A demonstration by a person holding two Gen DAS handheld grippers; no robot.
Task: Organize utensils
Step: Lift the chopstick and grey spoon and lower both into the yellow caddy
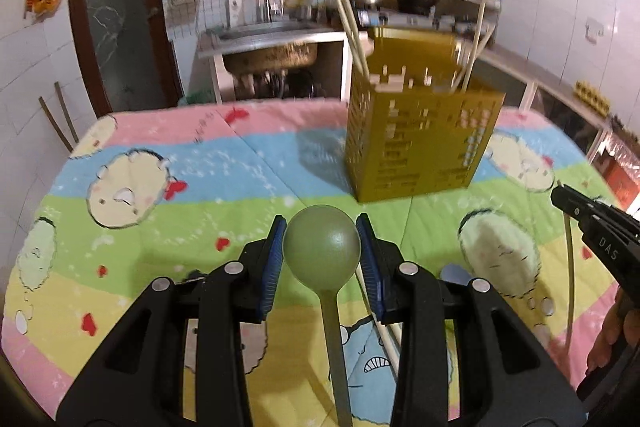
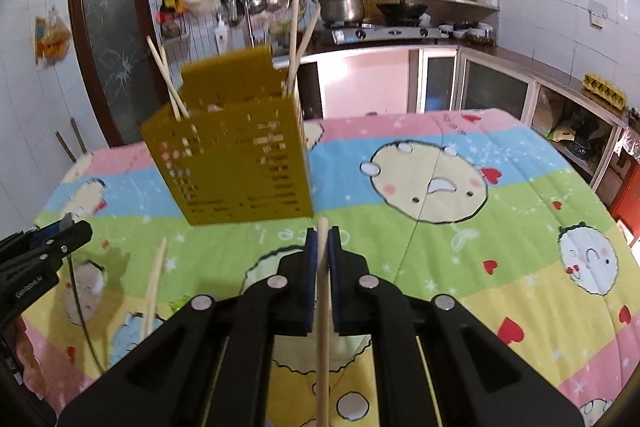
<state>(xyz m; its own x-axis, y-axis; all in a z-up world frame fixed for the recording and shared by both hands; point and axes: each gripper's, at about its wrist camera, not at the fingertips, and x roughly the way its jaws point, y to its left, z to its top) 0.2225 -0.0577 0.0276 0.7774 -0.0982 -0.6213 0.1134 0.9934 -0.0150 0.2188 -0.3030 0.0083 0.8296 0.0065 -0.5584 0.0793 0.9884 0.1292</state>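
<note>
Left tool (image 1: 322, 247): jaws part-closed, blue pads (image 1: 272, 267) pressing both sides of the bowl of a green spoon (image 1: 322, 251). The bowl sits between the fingertips with its rounded back toward the camera; the handle runs back under the tool toward the bottom of the left wrist view. The spoon is held clear of the cloth.

Right tool (image 2: 323, 247): jaws narrow, clamped on a single pale wooden chopstick (image 2: 322, 327). Its tip pokes out just past the fingertips; the rest runs back beneath the tool.

Utensil holder (image 1: 420, 139): yellow, perforated, square-sided, standing upright on the counter (image 1: 160, 187) toward its far edge, near the middle. The counter is covered by a striped cartoon-print cloth. In the left wrist view the holder is ahead and a little right of the spoon; in the right wrist view it is ahead and left of the chopstick. It is motion-blurred in both views.

Holder contents: several chopsticks (image 1: 350, 23) stand in it, leaning out at both sides. Exact count cannot be told.

Loose items: one more chopstick (image 2: 154, 287) lies on the cloth on the near half of the counter, between the two tools. In the left wrist view it is partly hidden behind that tool's right finger.

Each tool shows at the edge of the other's view, well apart.
</note>
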